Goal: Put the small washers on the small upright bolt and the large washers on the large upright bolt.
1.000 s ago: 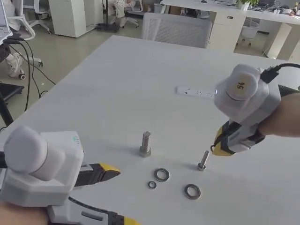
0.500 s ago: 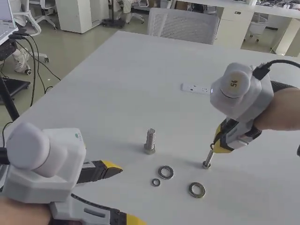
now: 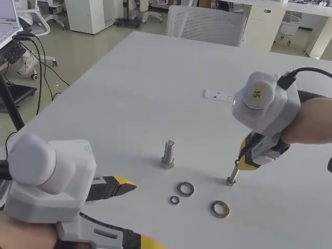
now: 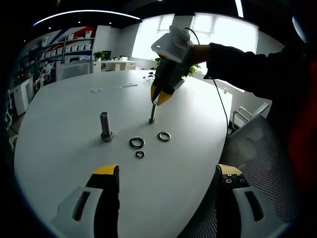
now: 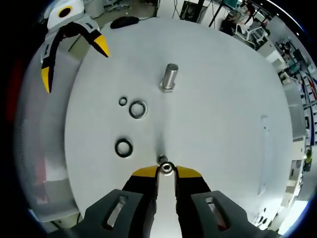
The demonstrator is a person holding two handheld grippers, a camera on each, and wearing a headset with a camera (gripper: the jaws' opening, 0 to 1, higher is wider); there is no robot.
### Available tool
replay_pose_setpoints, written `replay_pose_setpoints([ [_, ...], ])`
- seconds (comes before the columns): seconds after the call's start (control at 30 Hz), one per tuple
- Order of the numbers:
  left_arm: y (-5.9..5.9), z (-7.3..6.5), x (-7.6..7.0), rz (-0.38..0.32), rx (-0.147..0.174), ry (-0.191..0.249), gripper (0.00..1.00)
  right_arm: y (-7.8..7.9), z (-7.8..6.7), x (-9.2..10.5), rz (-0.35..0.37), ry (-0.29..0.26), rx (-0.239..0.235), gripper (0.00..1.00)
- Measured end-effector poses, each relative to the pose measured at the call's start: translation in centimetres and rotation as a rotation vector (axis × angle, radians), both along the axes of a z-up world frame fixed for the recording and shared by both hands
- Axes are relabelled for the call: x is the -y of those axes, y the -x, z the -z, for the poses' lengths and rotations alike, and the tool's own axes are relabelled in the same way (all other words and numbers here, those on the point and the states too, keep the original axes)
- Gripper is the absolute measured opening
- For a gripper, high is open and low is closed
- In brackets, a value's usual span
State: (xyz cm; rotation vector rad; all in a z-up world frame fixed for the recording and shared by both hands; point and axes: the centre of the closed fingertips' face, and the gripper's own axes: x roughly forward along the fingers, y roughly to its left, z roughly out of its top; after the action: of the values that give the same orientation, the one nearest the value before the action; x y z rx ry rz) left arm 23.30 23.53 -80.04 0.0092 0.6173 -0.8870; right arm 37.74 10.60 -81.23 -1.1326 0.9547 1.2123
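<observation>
- White workbench (image 3: 129, 93) in an open office; a mesh chair (image 3: 205, 23) stands at its far edge.
- Right gripper (image 5: 167, 171) pinches a small washer (image 5: 167, 167) atop the small bolt (image 3: 232, 175).
- Left gripper (image 4: 167, 171) gapes wide, well apart from the bolt.

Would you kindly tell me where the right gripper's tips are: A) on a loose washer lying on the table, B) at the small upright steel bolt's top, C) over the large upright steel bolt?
B: the right gripper, shut on a small metal washer, is at the top of the small upright steel bolt.
</observation>
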Motion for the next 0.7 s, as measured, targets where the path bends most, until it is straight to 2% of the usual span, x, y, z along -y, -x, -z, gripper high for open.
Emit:
replay_pose_setpoints([
  [0.47, 0.2, -0.1, -0.1, -0.003, -0.004, 0.0, 0.79, 0.3, 0.5, -0.1, -0.005, 0.016, -0.015, 0.14],
  [0.7, 0.1, -0.1, -0.1, -0.003, -0.005, 0.0, 0.79, 0.0, 1.3, -0.2, -0.001, 0.021, -0.027, 0.14],
])
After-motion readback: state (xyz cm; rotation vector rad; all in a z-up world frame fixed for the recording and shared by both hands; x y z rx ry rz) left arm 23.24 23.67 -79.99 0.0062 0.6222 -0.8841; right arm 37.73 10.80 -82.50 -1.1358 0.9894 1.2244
